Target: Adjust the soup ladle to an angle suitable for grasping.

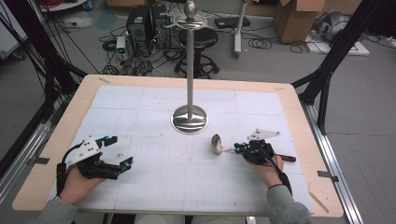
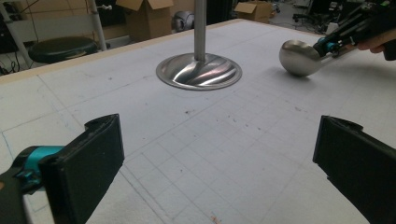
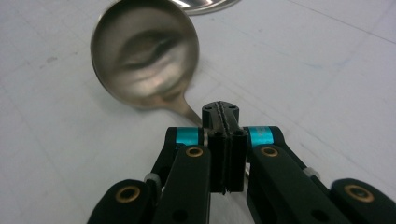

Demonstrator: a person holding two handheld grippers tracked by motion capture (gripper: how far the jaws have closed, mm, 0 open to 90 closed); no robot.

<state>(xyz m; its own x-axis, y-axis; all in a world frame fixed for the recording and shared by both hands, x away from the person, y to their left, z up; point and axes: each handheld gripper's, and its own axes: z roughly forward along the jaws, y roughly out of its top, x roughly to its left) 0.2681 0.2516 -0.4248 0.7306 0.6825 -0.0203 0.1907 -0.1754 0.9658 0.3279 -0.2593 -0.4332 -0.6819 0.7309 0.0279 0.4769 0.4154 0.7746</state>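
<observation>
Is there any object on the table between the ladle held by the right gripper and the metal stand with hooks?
Nothing visible stands between them. The right gripper is shut on the ladle handle, and bare white mat lies between its bowl and the stand. The left gripper is far to the side.

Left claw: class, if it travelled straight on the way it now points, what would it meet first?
Probably the stand's round base: it lies ahead between the open left claw pads, with bare mat before it. The ladle sits off to one side; depth is uncertain.
</observation>
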